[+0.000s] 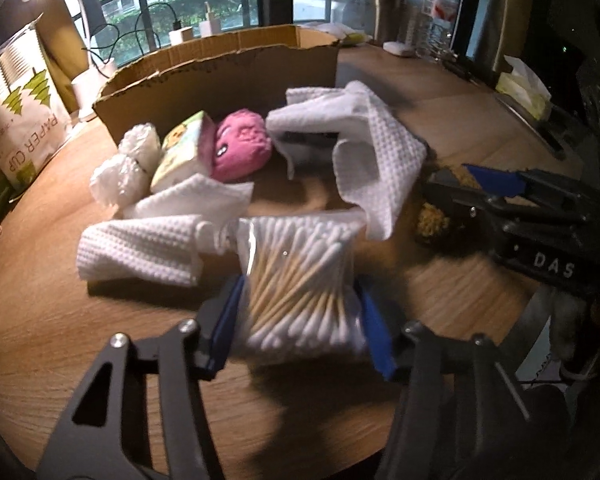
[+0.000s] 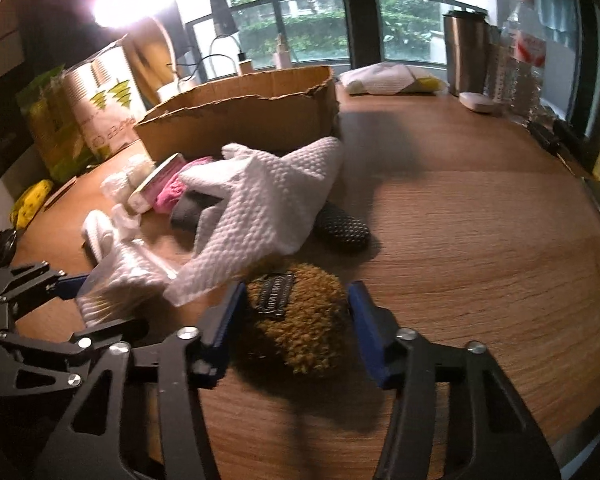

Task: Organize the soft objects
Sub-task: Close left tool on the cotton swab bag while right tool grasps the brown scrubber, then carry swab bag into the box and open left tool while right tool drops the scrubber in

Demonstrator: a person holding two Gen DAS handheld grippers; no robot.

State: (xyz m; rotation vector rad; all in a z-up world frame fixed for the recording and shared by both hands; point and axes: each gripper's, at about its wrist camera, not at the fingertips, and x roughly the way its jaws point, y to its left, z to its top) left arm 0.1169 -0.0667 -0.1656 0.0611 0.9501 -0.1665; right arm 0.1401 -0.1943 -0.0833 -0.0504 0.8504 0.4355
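Wooden tabletop (image 1: 60, 280) fills both views, with a balcony window behind. Upper centre of the left wrist view I see an open cardboard box (image 1: 228, 80); in front of it sit a pink plush (image 1: 242, 148), a small printed packet (image 1: 182, 152) and crumpled clear plastic (image 1: 120, 164), with white embossed cloths (image 1: 140, 248) spread around them.

My left gripper (image 1: 300, 324) sits low in the frame — its blue pads (image 1: 225, 332) are against both sides of a bag of cotton swabs (image 1: 300, 280), which lies on the table between them. It looks gripped, the bag bulging slightly between the pads.

In the right wrist view, my right gripper (image 2: 296, 320) straddles a mustard-yellow fuzzy item (image 2: 304, 332) with a dark label on top, lower centre. The left pad (image 2: 228, 320) touches the fuzz; at the right pad I cannot tell whether there is contact, since a thin gap seems to show. A large white cloth (image 2: 260, 208) lies just above it, partly draped over a dark dotted object (image 2: 344, 228).

Far left, a paper-cup sleeve (image 1: 24, 112) stands upright.
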